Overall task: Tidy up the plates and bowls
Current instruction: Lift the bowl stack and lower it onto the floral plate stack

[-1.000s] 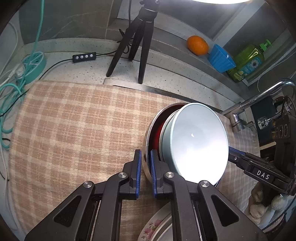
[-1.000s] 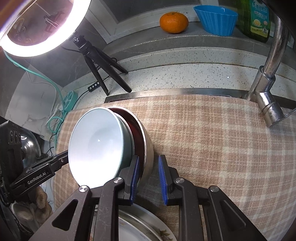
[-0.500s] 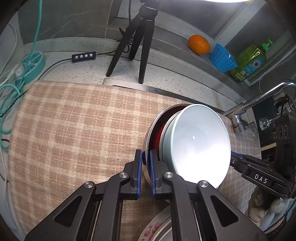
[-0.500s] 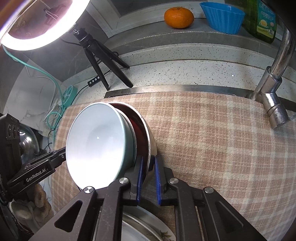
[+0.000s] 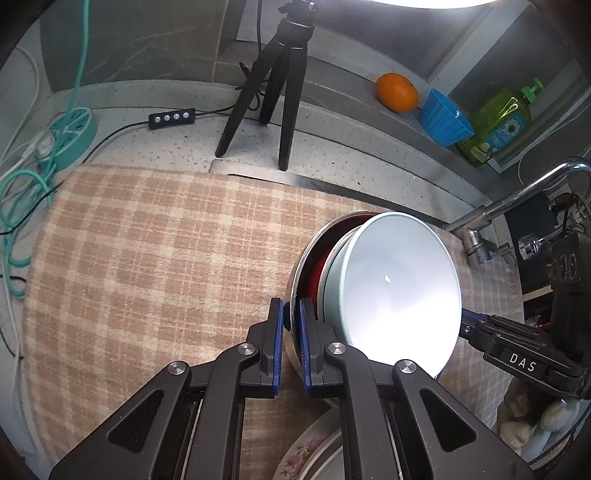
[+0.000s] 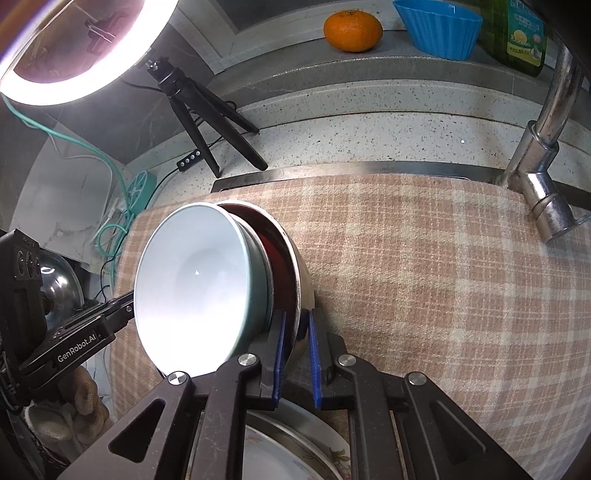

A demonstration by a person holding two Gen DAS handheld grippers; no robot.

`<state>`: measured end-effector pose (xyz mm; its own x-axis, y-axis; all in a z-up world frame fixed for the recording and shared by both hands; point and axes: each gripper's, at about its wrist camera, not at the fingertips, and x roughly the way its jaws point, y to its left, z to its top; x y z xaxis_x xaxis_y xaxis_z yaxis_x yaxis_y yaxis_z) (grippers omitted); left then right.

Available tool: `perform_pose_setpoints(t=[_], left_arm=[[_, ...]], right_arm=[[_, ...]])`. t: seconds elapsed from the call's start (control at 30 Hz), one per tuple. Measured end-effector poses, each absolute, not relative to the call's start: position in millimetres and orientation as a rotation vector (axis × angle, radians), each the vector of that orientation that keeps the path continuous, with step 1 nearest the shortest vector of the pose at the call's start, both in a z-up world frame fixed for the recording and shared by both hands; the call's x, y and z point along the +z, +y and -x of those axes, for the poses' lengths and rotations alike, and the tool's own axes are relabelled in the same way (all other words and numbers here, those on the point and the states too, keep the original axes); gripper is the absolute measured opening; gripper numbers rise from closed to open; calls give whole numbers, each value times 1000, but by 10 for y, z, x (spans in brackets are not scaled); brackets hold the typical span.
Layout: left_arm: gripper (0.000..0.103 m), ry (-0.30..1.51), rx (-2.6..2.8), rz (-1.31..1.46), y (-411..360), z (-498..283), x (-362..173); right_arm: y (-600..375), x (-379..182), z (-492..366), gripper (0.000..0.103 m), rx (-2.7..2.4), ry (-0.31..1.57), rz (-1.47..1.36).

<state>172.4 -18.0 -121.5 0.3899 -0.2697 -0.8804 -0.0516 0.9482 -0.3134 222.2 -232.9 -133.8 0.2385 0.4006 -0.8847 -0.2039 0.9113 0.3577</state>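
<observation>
A speckled grey stone surface (image 5: 192, 144) carries a beige-and-brown checked cloth (image 5: 147, 258) spread over most of it. Behind the cloth stand a black tripod (image 5: 273, 92), a small black button remote (image 5: 171, 117) and a teal round power hub (image 5: 72, 129). On the raised ledge (image 6: 369, 62) sit an orange fruit (image 6: 352, 30), a blue fluted cup (image 6: 437, 27) and a green soap bottle (image 5: 496, 122).

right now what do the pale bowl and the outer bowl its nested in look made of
Pale bowl: probably glazed ceramic or melamine, given its smooth, glossy, pale blue-green surface with a small highlight. Outer bowl: likely stainless steel, given its thin, shiny, mirror-like silver wall; its inside looks red.

Both the left claw (image 5: 291, 341) and right claw (image 6: 296, 354) have closed onto the steel bowl's (image 6: 304, 286) rim.
</observation>
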Motion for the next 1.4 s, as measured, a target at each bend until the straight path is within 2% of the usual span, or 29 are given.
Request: perform_pose_setpoints(t=[1.4], left_arm=[[7, 1054, -184, 263, -329, -1091, -523]], right_arm=[[-2507, -719, -1531, 11, 444, 1176, -196]])
